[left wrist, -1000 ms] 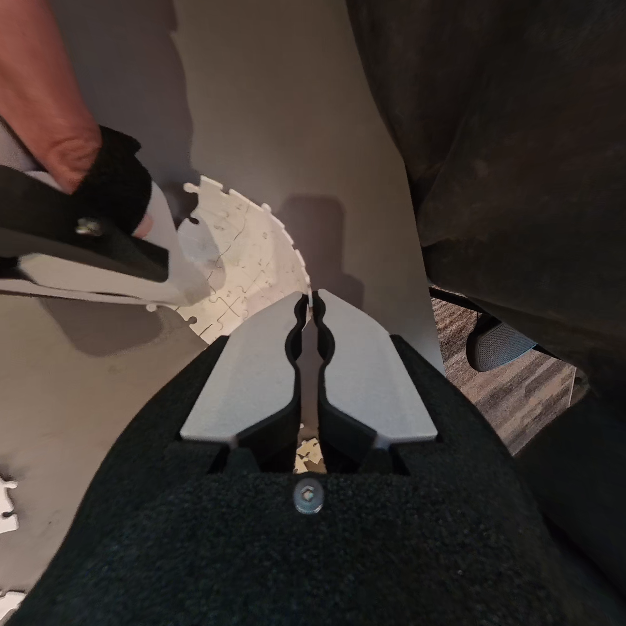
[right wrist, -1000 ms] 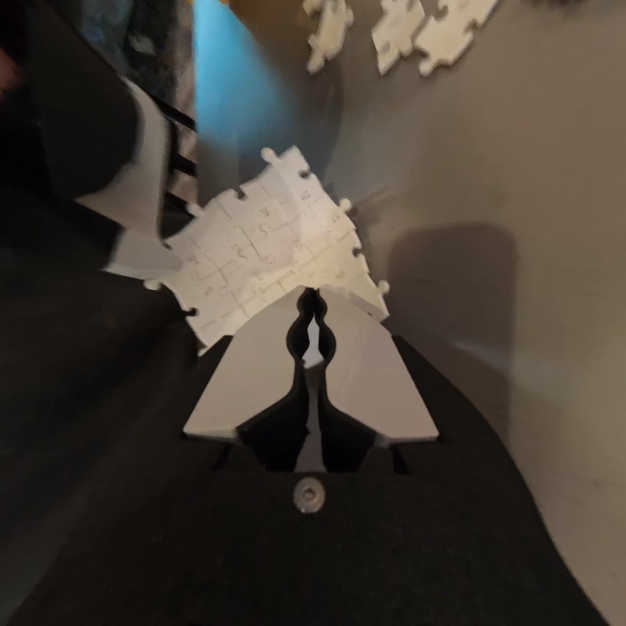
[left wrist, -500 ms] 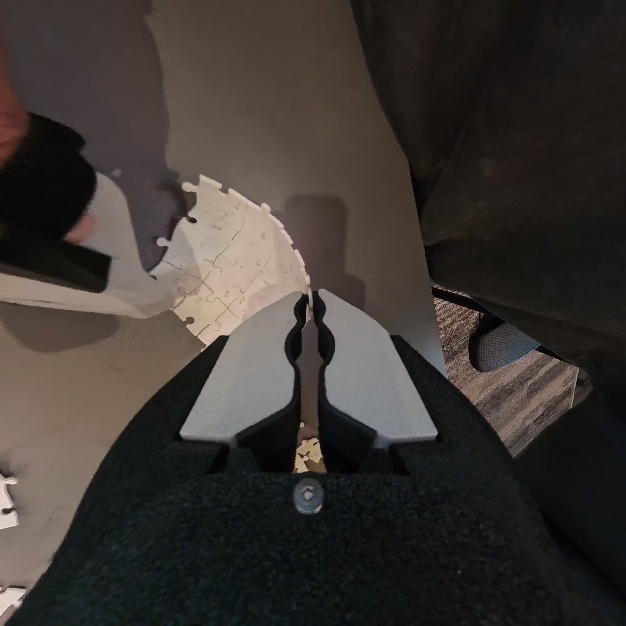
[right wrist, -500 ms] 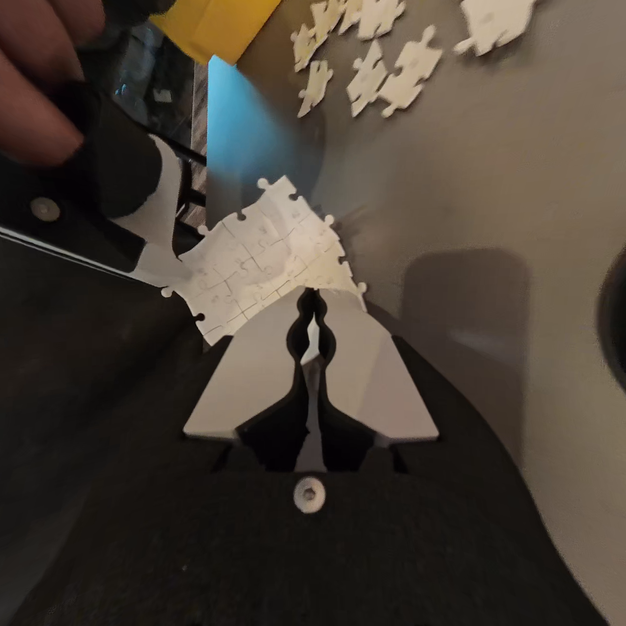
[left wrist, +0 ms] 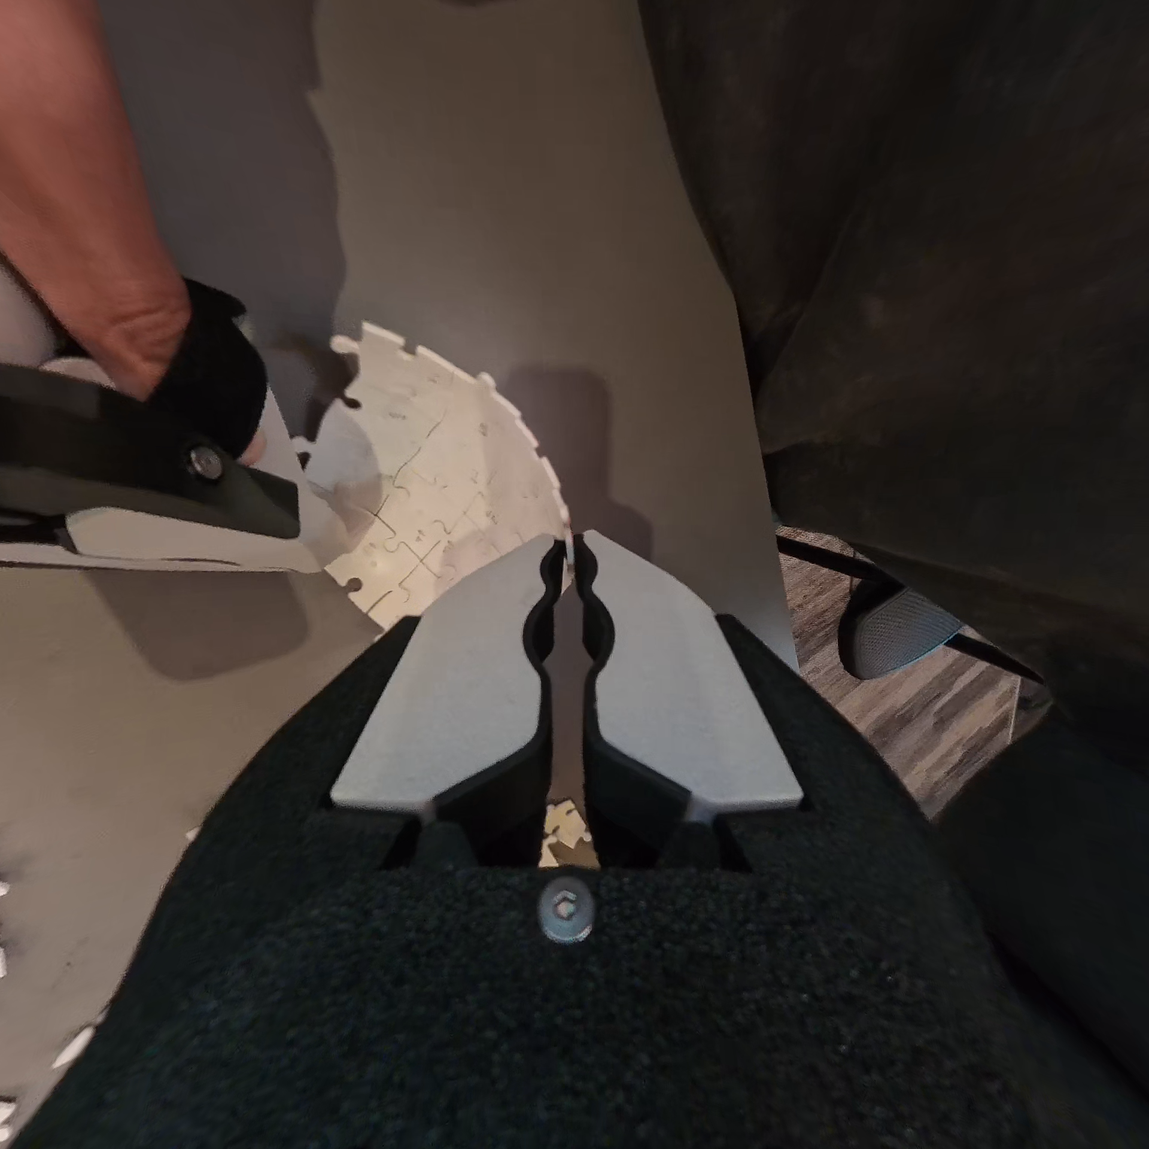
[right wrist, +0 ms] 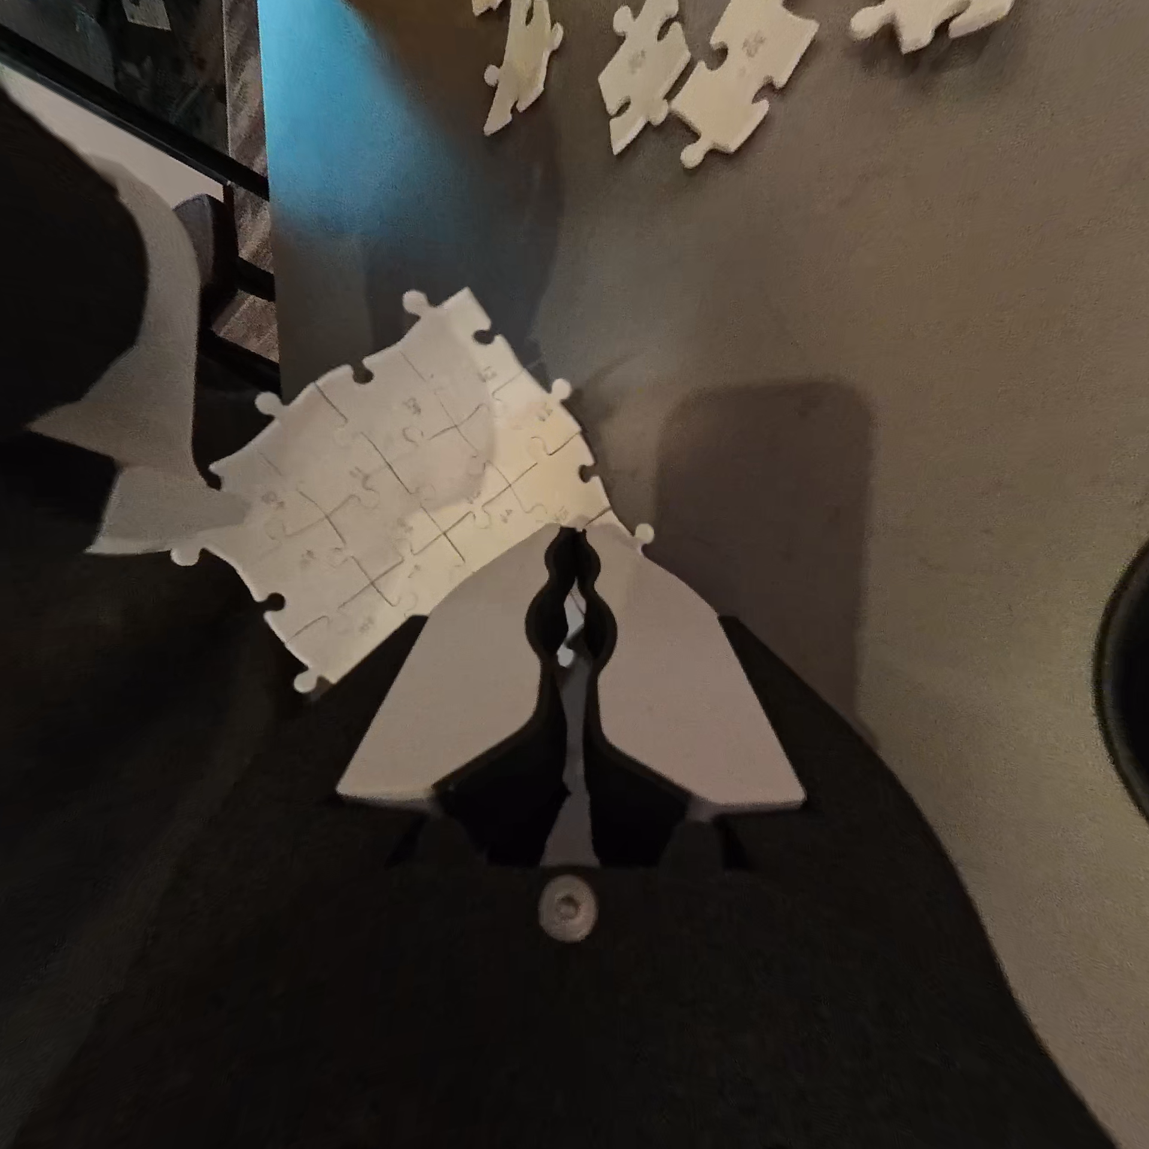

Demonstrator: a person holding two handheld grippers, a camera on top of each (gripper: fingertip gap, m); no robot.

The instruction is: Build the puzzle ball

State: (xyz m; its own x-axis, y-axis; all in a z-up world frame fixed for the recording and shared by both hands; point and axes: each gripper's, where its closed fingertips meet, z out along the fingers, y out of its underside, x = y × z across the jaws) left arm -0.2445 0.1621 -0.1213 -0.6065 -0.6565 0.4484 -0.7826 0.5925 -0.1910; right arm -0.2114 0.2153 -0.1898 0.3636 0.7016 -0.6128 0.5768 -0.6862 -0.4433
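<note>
A curved white section of joined puzzle pieces (left wrist: 447, 472) hangs above the grey table (left wrist: 497, 217), held from two sides. My left gripper (left wrist: 569, 544) is shut on its right edge. My right gripper (right wrist: 575, 538) is shut on the opposite edge of the section (right wrist: 398, 497). In the left wrist view the right gripper (left wrist: 298, 516) comes in from the left under a person's hand (left wrist: 93, 280). In the right wrist view the left gripper's fingers (right wrist: 155, 447) show blurred at the section's left edge.
Several loose white pieces (right wrist: 684, 81) lie on the table beyond the section, and one piece (left wrist: 562, 833) lies under my left gripper. A dark round object (right wrist: 1125, 684) sits at the right edge. Dark clothing (left wrist: 932, 311) and a shoe (left wrist: 895, 628) lie past the table edge. My right fingertips sit around 9 centimeters from my left ones.
The right gripper drew off to the left, then came back in against the section. The right wrist view swung over the loose pieces. The left gripper and the section barely moved.
</note>
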